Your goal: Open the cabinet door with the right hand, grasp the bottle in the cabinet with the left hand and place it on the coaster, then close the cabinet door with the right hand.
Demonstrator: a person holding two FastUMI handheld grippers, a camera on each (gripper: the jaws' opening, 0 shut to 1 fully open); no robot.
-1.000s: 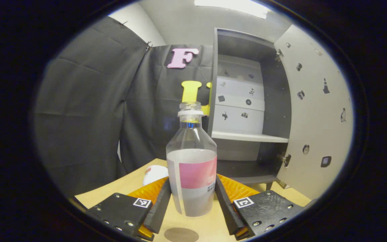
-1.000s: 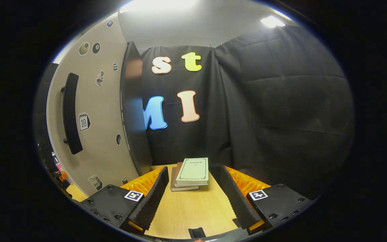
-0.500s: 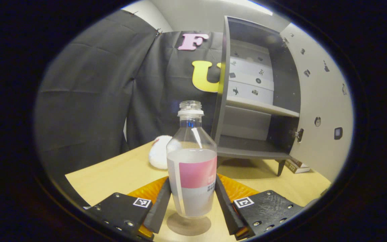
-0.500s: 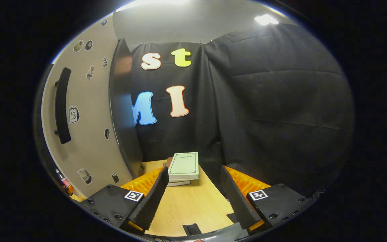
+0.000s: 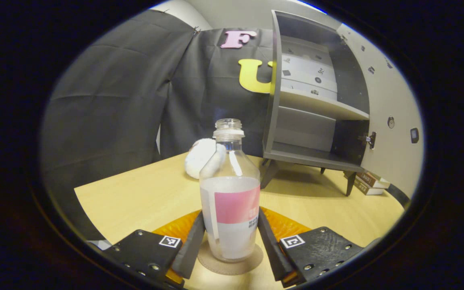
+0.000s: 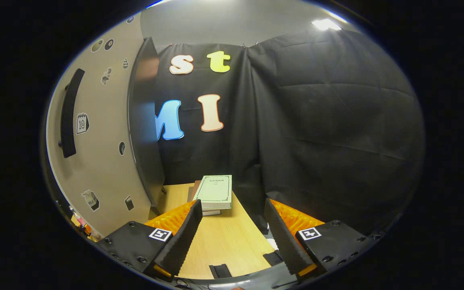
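Wooden table point(image 5: 135, 197): left gripper point(image 5: 230, 237) pinches bottle point(image 5: 230, 201) over coaster point(image 5: 230, 264); right gripper point(image 6: 230, 237) spread, empty. Off-centre release could tip bottle.

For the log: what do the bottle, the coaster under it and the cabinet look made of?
Bottle: clear plastic, it seems; see-through wall with a glint, banded with a pink label.
Coaster: flat dull brown disc, perhaps cork or card; the look leaves it open.
Cabinet: matte grey painted board, likely wood composite; flat panels, thin shelf, metal hinge on its open door.
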